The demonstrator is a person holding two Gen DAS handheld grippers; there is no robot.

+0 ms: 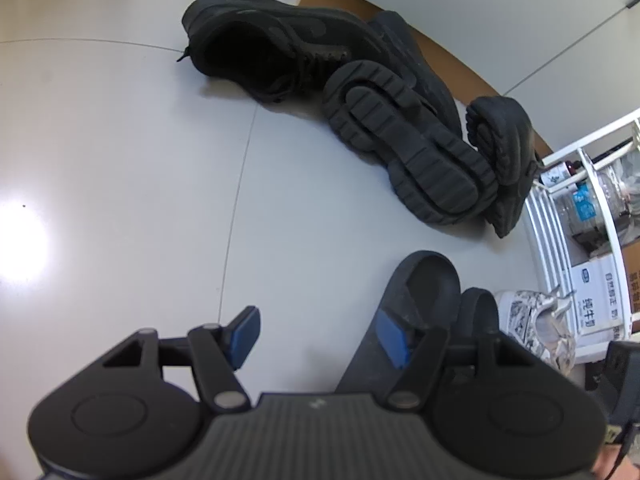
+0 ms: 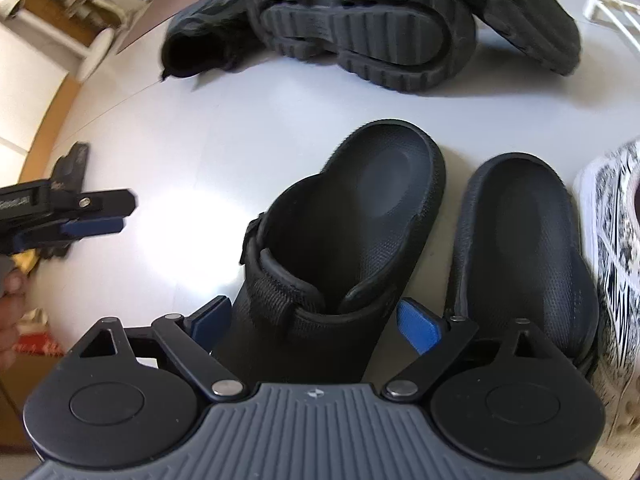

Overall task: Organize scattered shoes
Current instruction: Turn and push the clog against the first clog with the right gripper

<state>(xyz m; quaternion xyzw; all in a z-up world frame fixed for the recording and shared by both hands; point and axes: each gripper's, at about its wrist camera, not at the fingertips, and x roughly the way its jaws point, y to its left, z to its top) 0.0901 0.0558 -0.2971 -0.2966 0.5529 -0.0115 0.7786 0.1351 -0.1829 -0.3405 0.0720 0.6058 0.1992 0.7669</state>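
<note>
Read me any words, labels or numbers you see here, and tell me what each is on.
"纯牛奶", probably: white carton, sideways.
Blue bottle label: too small to read.
Brown box print: blurred.
Left claw white lettering: blurred.

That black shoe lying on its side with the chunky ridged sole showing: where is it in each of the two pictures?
Left wrist view: the tipped shoe lies right of centre, sole facing the camera, leaning on the other black shoes.
Right wrist view: the same shoe lies along the top edge, above the two black sandals.
Shared landmark: the strapped sandal, at the lower right in the left view and in the centre in the right view.
</note>
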